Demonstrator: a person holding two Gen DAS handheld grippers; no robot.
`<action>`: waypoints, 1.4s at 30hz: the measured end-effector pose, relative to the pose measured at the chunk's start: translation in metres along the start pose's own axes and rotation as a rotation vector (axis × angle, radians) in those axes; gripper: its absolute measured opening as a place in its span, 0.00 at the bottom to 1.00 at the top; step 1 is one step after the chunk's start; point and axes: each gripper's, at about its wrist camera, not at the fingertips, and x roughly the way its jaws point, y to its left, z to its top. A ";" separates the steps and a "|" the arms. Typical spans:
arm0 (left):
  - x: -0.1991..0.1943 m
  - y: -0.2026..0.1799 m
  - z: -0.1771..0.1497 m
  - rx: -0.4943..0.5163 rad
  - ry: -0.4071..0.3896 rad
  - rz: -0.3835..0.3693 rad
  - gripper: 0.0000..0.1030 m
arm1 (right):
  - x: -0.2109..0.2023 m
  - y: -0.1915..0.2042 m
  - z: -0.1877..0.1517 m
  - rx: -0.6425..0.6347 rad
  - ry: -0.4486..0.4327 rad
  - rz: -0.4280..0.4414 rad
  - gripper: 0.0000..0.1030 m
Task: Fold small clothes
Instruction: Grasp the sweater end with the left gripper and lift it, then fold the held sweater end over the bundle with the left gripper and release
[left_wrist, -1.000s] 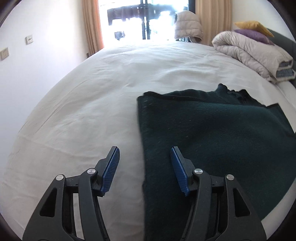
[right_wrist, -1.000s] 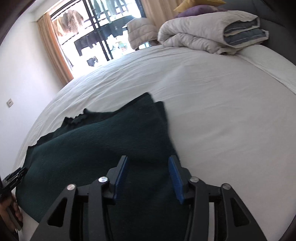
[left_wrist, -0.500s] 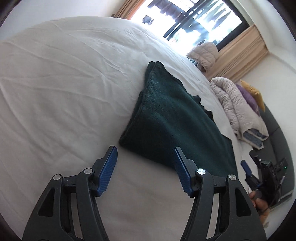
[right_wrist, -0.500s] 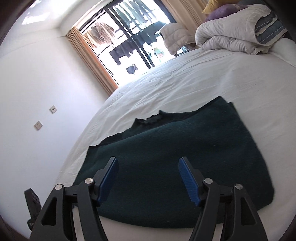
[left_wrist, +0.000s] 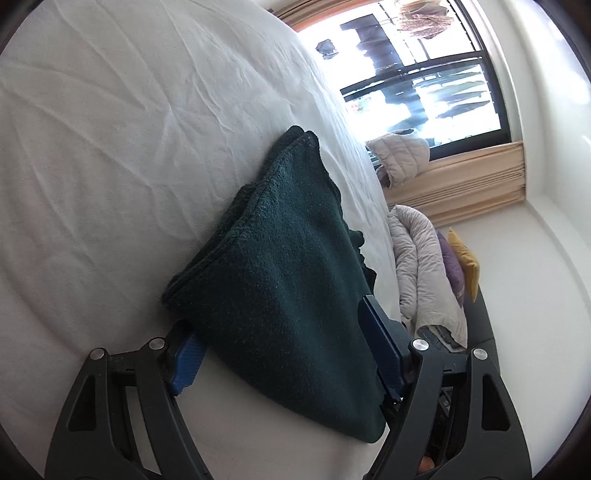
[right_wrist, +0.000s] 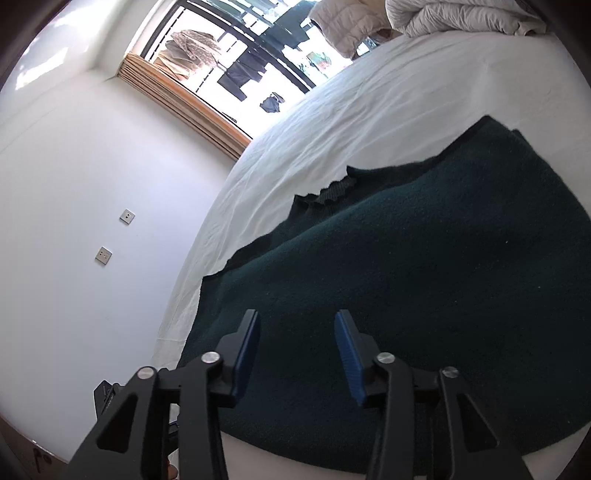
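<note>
A dark green knit garment (left_wrist: 284, 266) lies folded on the white bed sheet (left_wrist: 110, 147). My left gripper (left_wrist: 280, 332) is open and straddles the garment's near left edge: the folded cloth lies between its blue pads, one pad half hidden under it. In the right wrist view the same garment (right_wrist: 424, 258) spreads wide, with its ribbed collar (right_wrist: 332, 190) at the far edge. My right gripper (right_wrist: 295, 339) is open just above the garment's near edge and holds nothing.
A rolled grey duvet (left_wrist: 421, 266) with purple and yellow pillows (left_wrist: 461, 258) lies at the bed's far end. A puffy jacket (left_wrist: 400, 155) sits by the window. A white wall with sockets (right_wrist: 103, 254) borders the bed's left side.
Both grippers have tilted and come closer to the garment. The left one has slid onto the folded edge, so the cloth now lies between its pads. The right jaws have narrowed a little.
</note>
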 end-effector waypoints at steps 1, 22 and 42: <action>0.002 -0.002 0.000 0.002 -0.004 -0.005 0.72 | 0.010 0.000 0.002 0.000 0.031 -0.005 0.29; 0.053 -0.133 0.002 0.493 -0.056 0.064 0.12 | 0.046 -0.029 0.004 0.031 0.163 0.018 0.00; 0.176 -0.221 -0.239 1.495 0.131 0.224 0.12 | -0.017 -0.112 0.058 0.332 0.100 0.490 0.89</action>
